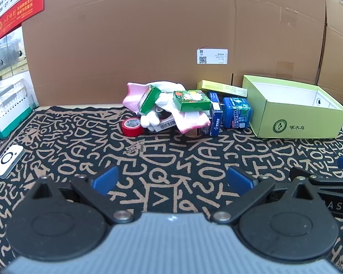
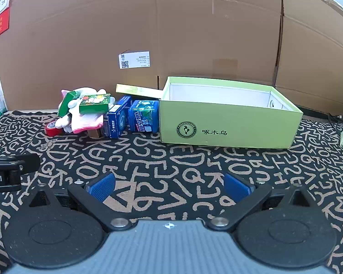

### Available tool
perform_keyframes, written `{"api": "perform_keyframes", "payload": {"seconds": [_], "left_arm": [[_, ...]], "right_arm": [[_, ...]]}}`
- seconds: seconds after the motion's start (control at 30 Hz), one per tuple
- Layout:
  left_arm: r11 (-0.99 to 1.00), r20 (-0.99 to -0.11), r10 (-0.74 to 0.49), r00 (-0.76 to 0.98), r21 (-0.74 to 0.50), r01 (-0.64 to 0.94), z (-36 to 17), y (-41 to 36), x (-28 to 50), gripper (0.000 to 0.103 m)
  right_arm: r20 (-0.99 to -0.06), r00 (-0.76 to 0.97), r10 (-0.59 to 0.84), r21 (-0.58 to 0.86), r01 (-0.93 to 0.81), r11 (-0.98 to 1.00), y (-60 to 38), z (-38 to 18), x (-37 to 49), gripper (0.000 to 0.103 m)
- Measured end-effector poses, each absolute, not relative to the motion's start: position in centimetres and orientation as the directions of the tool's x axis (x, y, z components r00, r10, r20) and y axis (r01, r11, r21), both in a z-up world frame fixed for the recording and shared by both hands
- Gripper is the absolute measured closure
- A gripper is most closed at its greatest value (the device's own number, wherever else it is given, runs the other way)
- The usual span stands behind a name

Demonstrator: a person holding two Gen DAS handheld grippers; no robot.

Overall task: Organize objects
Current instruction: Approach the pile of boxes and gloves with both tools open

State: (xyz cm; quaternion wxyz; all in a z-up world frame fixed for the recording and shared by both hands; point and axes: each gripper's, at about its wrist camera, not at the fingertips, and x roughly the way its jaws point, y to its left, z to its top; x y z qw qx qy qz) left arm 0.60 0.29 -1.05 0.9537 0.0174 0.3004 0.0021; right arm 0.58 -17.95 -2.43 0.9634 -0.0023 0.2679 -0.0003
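A pile of objects lies at the back of the patterned mat: a red tape roll (image 1: 132,127) (image 2: 53,128), pink and white cloth (image 1: 189,119) (image 2: 87,121), two green boxes (image 1: 192,100) (image 2: 95,103), a blue carton (image 1: 215,116) (image 2: 117,119), a blue tin (image 1: 237,113) (image 2: 144,116) and a yellow box (image 1: 221,88) (image 2: 137,90). An open, empty green shoebox (image 1: 297,123) (image 2: 228,127) stands to their right. My left gripper (image 1: 172,180) is open and empty, well in front of the pile. My right gripper (image 2: 169,186) is open and empty, in front of the shoebox.
A large cardboard wall (image 1: 148,34) (image 2: 171,22) closes the back. A white device (image 1: 8,161) lies on the mat at the left, near a white rack (image 1: 9,105). The other gripper shows at the right edge (image 1: 327,191) and at the left edge (image 2: 9,173).
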Motion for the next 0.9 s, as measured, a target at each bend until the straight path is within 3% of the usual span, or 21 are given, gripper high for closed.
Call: {"api": "perform_keyframes", "payload": {"seconds": [0.9], "left_arm": [[1.0, -0.626, 0.02, 0.779, 0.025, -0.005, -2.8, 0.7, 4.0, 0.0]], "right_arm": [[-0.585, 0.811, 0.006, -0.005, -0.011, 1.0, -17.6, -4.1, 4.1, 0.0]]}}
